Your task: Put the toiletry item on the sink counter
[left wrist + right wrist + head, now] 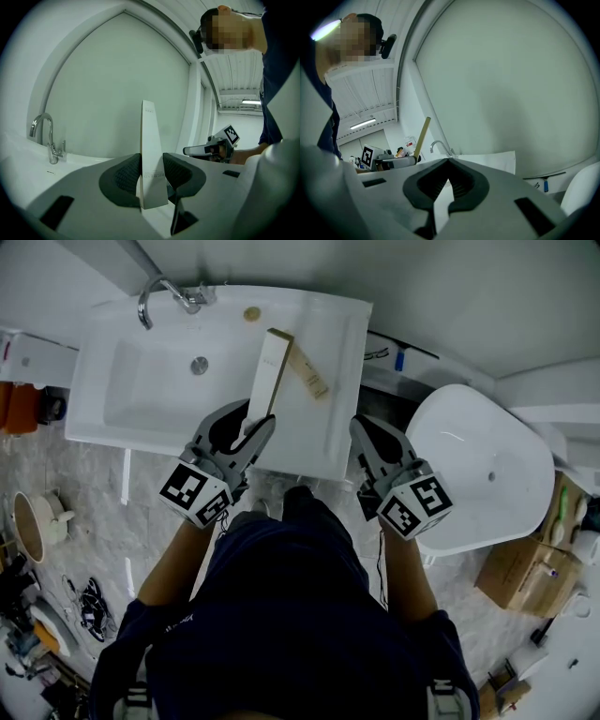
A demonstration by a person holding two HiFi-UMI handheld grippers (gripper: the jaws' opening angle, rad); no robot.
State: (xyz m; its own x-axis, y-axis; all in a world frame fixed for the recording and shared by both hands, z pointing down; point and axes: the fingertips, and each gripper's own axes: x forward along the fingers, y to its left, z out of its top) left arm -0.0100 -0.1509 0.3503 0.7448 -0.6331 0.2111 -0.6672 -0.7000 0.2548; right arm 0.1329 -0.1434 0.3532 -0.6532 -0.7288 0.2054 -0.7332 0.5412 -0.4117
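Over the white sink counter (pixel 323 442), at 12 o'clock from the person, stands the tall toiletry box (pixel 269 371), probably light, stiff cardboard which can dent, so best held on its flat sides, as the left gripper (pixel 248 432) clamps its lower end, while the right gripper (pixel 367 432) is closed and empty.

The tall carton (pixel 267 371) showed a white face with small dark print and a tan edge. The left gripper (pixel 251 420) and right gripper (pixel 361 425) were pale grey with black ribbed fingers (pixel 126 176). Each carried a cube (pixel 195 493) of black-and-white square markers. The sink (pixel 141 399) and its worktop (pixel 323 432) were white, and the tap (pixel 159 292) was chrome. A tube (pixel 309 371) on the worktop was tan. The floor (pixel 112 521) was grey-veined marble, and the person's shirt (pixel 291 615) was dark navy.
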